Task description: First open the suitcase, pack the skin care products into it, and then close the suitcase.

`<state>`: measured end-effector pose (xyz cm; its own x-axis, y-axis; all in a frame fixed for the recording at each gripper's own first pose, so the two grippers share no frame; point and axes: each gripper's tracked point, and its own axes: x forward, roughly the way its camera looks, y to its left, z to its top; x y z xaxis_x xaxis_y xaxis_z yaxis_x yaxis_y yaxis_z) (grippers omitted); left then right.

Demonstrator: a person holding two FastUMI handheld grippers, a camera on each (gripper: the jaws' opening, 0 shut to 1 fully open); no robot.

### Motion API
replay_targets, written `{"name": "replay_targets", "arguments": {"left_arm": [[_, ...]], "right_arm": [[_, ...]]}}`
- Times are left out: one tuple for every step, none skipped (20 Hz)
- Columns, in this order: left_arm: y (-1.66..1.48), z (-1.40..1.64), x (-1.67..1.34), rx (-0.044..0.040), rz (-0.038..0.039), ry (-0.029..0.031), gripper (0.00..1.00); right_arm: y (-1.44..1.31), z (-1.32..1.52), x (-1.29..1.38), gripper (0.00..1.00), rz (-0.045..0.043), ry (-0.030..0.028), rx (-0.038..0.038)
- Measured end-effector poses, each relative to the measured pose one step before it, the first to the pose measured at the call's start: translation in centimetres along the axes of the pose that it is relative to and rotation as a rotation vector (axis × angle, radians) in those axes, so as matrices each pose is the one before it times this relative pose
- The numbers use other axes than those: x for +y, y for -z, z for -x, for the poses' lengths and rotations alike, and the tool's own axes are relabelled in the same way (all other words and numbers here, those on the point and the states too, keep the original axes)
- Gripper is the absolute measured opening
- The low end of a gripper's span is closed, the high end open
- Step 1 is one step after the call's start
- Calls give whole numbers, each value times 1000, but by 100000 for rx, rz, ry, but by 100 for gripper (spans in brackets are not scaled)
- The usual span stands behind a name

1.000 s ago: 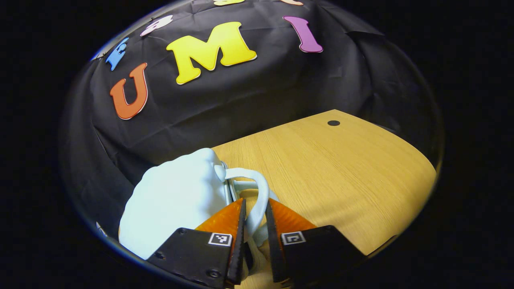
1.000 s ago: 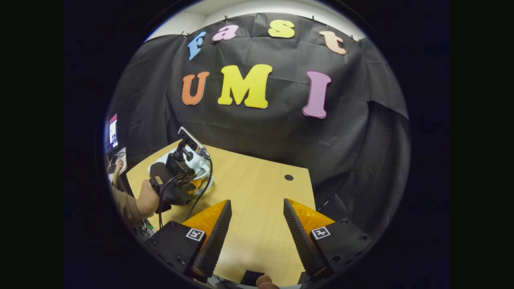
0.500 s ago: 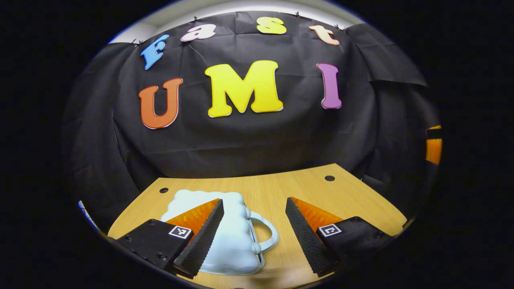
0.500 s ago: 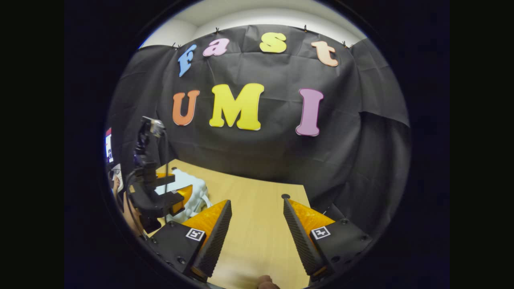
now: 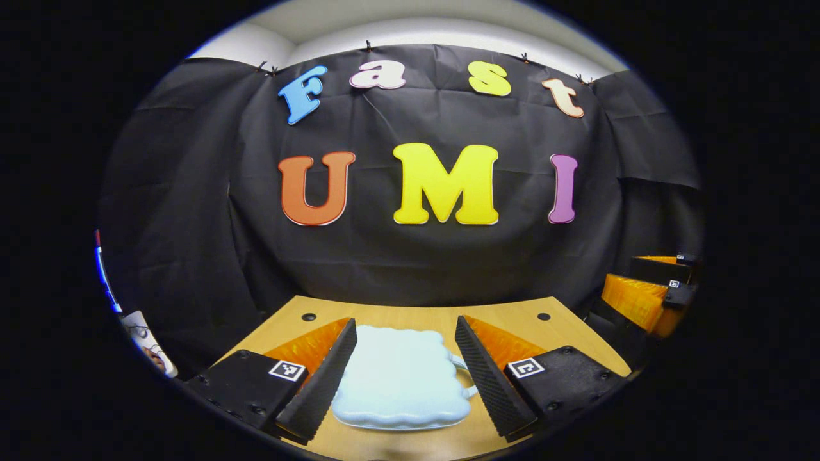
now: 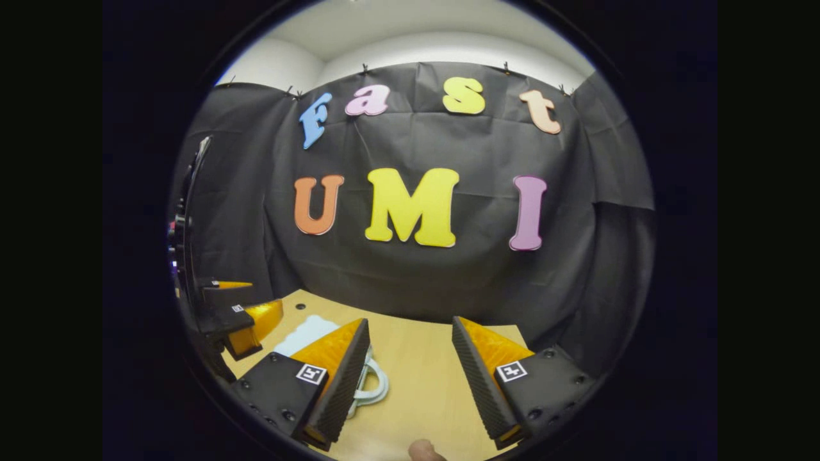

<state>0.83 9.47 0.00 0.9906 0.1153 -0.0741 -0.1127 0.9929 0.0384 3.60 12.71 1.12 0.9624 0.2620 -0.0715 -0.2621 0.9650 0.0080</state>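
Left claw apart above closed suitcase, right claw apart over table

The closed suitcase lies on the near left of the table — bare wood stretches right and far, up to the booth wall.

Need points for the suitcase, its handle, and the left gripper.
suitcase (image 5: 397, 378), left gripper view, middle of its bumpy closed shell.
handle (image 6: 378, 384), right gripper view, outer curve of the loop.
left gripper (image 5: 405, 374), left gripper view, midway between its open fingertips.
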Motion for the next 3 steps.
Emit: {"name": "replay_targets", "arguments": {"left_arm": [[-350,-56,675,-743,306,-551,98],[-265,-129,481,-625,612,626,98],[-91,-135,311,-18,233,575,99]], "right_arm": [[-213,-211,908,77,167,-649,-120],[-168,-296,954,77,73,-1204,-85],[-196,-183,694,78,719,-380,-127]]}}
